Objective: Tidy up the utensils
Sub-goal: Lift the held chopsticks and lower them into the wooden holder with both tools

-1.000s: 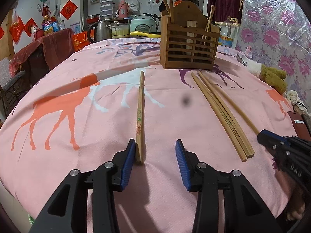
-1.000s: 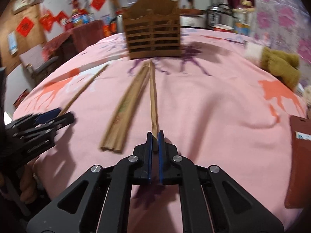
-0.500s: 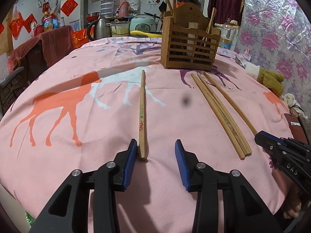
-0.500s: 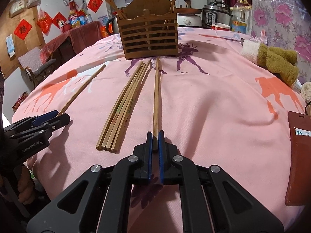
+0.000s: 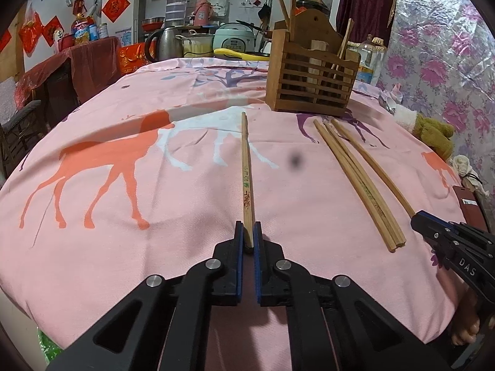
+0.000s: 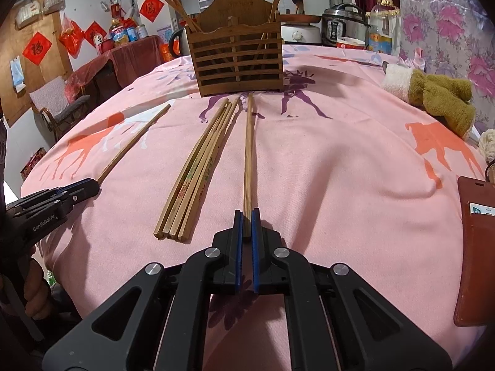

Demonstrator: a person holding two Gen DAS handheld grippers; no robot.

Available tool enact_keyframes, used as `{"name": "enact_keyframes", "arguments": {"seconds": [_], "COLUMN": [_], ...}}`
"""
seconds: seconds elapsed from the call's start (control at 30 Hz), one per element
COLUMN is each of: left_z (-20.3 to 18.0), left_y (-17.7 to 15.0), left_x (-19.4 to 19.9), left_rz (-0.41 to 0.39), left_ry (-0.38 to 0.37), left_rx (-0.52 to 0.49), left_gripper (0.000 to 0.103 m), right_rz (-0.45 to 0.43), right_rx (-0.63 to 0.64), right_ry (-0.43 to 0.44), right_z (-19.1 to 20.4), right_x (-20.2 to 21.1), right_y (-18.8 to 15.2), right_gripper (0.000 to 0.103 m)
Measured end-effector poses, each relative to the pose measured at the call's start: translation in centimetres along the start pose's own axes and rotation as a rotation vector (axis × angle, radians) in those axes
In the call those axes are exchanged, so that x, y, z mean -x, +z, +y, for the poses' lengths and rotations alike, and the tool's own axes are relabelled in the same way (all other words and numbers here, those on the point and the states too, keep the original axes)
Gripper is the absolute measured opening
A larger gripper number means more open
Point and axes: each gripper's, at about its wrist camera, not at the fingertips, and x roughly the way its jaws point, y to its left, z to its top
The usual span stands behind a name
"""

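Note:
On the pink tablecloth [image 5: 92,216] a single printed chopstick [image 5: 246,170] lies pointing toward the slatted wooden holder [image 5: 309,77]. My left gripper [image 5: 247,232] is shut on its near end. A bundle of several chopsticks [image 5: 355,179] lies to the right of it. In the right wrist view my right gripper [image 6: 247,219] is shut on the near end of another long chopstick [image 6: 248,154], which reaches to the holder [image 6: 236,58]. The bundle [image 6: 198,170] lies just left of it. Several chopsticks stand upright in the holder. Both held chopsticks still rest on the cloth.
A brown and white cloth bundle [image 6: 439,95] lies at the right of the table, and a brown leather wallet [image 6: 476,247] at the near right edge. Kettles, cookers and bottles stand behind the holder. A chair [image 6: 58,105] is off the left side.
My left gripper's jaws have shut on the near end of the single chopstick, which now sits centred between them. The right gripper has stayed shut on its chopstick.

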Motion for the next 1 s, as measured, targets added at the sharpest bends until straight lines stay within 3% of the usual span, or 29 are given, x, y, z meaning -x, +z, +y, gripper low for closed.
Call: {"name": "enact_keyframes", "arguments": {"seconds": [0.2,0.5,1.0], "left_z": [-1.0,-3.0,-5.5], "left_y": [1.2,5.5,11.2], "left_x": [2.4,6.8,8.4], "left_rz": [-0.052,-0.155,-0.168], "left_ry": [-0.005,-0.019,-0.123], "left_rx": [-0.023,-0.063,-0.106], "left_gripper": [0.006,0.006,0.006], "right_rz": [-0.107,-0.275,-0.34], "right_rx": [0.013,-0.021,-0.033], "right_ry": [-0.02,0.0,0.033], "right_z": [0.2,-0.7,-0.8], "right_x": [2.9,8.0,10.1], "right_y": [1.1,5.8,9.7], "right_gripper": [0.006,0.006,0.006]}}
